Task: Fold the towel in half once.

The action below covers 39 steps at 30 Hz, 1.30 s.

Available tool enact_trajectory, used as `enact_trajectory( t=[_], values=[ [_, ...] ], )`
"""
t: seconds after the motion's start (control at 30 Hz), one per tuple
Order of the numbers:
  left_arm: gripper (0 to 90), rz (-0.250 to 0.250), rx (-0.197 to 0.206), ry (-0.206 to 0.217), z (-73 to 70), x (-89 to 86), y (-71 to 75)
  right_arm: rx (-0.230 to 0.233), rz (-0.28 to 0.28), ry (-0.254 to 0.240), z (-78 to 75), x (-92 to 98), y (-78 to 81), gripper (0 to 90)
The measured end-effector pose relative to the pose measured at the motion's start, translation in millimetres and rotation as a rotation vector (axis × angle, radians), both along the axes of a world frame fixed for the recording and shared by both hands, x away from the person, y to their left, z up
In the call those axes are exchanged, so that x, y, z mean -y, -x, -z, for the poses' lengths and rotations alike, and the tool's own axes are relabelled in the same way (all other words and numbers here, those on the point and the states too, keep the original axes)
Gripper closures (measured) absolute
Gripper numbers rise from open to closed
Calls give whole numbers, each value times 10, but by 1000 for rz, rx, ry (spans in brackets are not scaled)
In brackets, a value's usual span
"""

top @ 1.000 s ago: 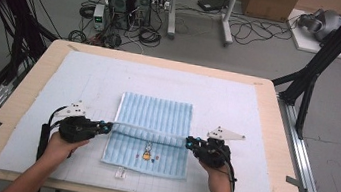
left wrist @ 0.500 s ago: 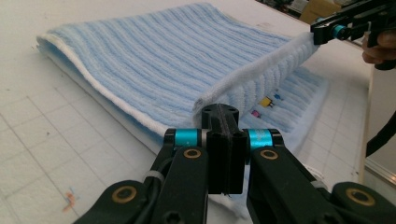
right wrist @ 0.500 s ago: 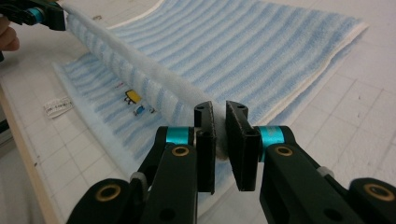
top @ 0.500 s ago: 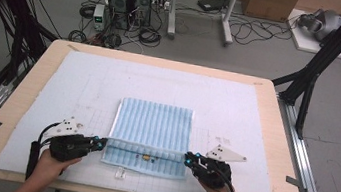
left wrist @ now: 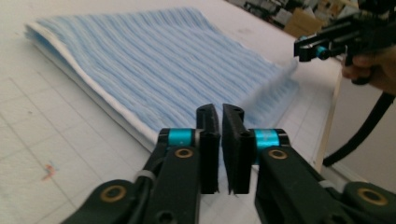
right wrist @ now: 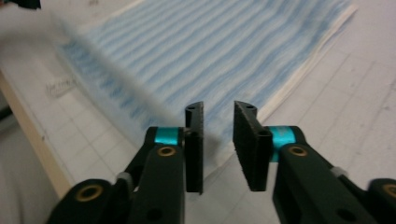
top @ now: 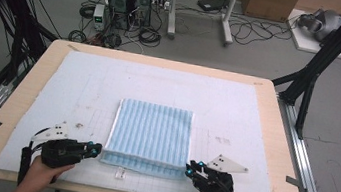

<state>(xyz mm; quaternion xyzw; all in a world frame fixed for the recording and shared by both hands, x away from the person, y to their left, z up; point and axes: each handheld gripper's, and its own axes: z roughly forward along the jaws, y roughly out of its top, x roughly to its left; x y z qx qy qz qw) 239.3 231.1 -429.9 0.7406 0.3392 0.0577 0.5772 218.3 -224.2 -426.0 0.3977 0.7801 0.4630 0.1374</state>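
Folded blue striped towel (top: 150, 136) lies flat on the white mat (top: 237, 110), near the table's front edge, its folded edge toward me. My left gripper (top: 92, 149) sits just off the towel's near left corner; its jaws have just been opening, a narrow gap between them, nothing in it. My right gripper (top: 190, 170) sits at the near right corner; jaws also just opening, spread wider, empty. A small tag (top: 121, 172) lies on the mat by the front edge.
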Motion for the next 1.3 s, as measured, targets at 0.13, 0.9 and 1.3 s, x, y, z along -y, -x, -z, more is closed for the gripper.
enact_trajectory(
  t=[0.13,0.9,1.3],
  values=[
    [779,-67,-10,-11,19,-40,-72,10,45,-50,-26,52,-54,680],
    [732,18,-106,-274,116,329,-300,-53,-92,154,113,-312,-245,651],
    [748,-145,-63,-137,-49,337,-1143,-31,-50,43,46,-208,-656,712]
  ],
)
